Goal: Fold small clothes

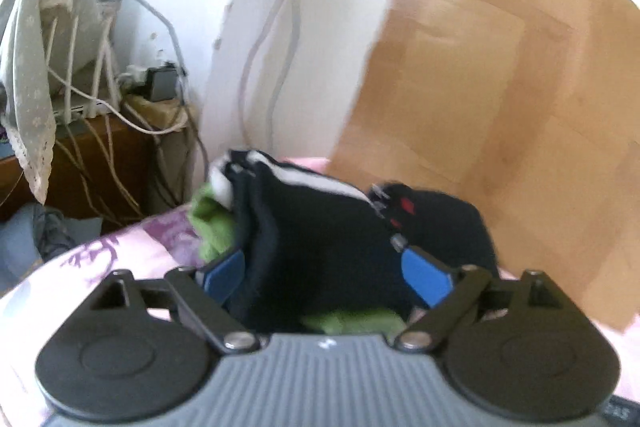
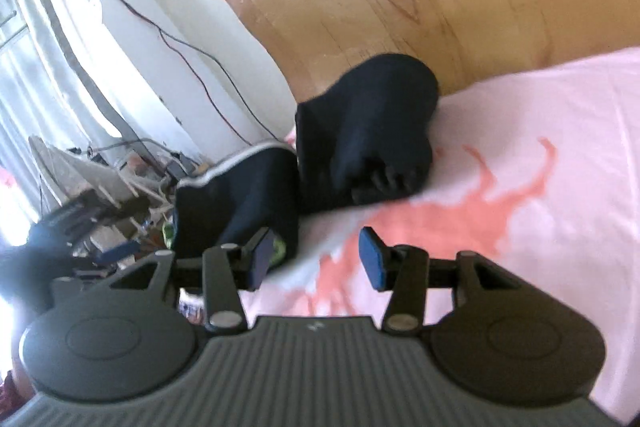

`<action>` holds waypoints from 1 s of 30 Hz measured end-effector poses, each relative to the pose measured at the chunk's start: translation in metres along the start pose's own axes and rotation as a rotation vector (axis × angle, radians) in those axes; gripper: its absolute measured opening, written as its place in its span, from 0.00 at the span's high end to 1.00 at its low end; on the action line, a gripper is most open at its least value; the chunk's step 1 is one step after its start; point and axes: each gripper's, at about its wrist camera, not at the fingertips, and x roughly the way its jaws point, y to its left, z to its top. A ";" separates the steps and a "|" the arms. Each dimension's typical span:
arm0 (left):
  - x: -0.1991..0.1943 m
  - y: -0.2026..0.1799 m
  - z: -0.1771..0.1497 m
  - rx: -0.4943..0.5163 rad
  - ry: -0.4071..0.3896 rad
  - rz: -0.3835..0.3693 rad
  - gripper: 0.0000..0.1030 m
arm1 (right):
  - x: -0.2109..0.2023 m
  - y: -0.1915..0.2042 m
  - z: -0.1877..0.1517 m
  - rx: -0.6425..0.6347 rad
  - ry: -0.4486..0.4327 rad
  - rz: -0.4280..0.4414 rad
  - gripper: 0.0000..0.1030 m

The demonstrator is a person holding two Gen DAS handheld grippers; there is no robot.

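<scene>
A dark navy garment (image 1: 320,239) with a white trim lies bunched on the pink sheet (image 1: 132,251), on top of a green cloth (image 1: 212,223). My left gripper (image 1: 325,275) stands wide around it, one blue pad on each side; I see no squeeze on the fabric. A second black piece (image 1: 444,223) with red marks lies just right of it. In the right wrist view the navy garment (image 2: 240,195) and the black piece (image 2: 368,131) sit side by side near the bed's edge. My right gripper (image 2: 316,259) is open just short of them, with only the sheet (image 2: 520,155) between its pads.
Wooden floor (image 1: 500,87) lies beyond the bed's edge. A white wall (image 1: 320,27) with hanging cables stands behind. A brown cabinet (image 1: 100,163) with plugs and a tangle of wires is at the left, beside a pale curtain (image 1: 28,47).
</scene>
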 end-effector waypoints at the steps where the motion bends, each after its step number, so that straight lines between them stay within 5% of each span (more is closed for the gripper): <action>1: -0.009 -0.006 -0.008 0.016 0.001 0.002 0.13 | -0.004 0.002 -0.007 -0.008 0.008 -0.003 0.50; 5: -0.039 -0.029 -0.038 0.081 -0.002 0.053 0.00 | -0.021 0.026 -0.030 -0.112 0.033 -0.027 0.46; 14: -0.071 -0.054 -0.086 0.150 -0.001 0.142 0.00 | -0.055 0.051 -0.091 -0.322 0.009 -0.107 0.27; 17: -0.075 -0.058 -0.094 0.155 -0.012 0.150 0.00 | -0.057 0.047 -0.094 -0.325 -0.008 -0.145 0.16; 30: -0.070 -0.065 -0.110 0.225 0.020 0.202 0.00 | -0.055 0.030 -0.093 -0.234 -0.044 -0.271 0.05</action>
